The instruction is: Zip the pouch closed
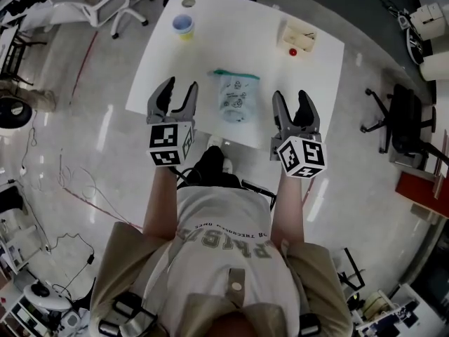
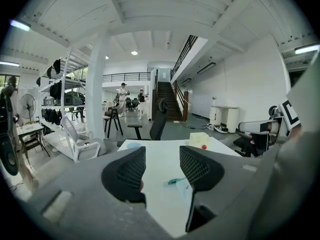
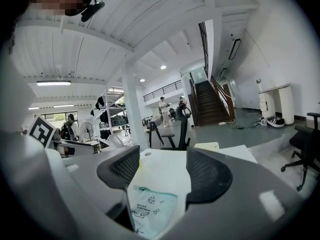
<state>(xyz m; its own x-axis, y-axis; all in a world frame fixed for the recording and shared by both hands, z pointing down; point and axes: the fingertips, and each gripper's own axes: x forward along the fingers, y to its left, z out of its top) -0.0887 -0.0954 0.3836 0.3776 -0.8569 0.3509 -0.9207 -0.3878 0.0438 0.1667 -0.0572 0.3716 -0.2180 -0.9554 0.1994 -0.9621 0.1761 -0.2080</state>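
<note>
Two empty grippers flank the pouch [image 1: 236, 98] on the white table [image 1: 231, 34]
The left gripper [image 1: 177, 90] hovers at the pouch's 9 o'clock and the right gripper [image 1: 292, 98] at its 3 o'clock, each with jaws spread wide and nothing between the pads; the pouch lies flat, untouched, its green top edge towards 12 o'clock

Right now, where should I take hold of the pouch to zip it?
The pouch lies flat with its green zip strip along the far edge. Probably pinch that strip's left end from the left, steadying the other end from the right.
</note>
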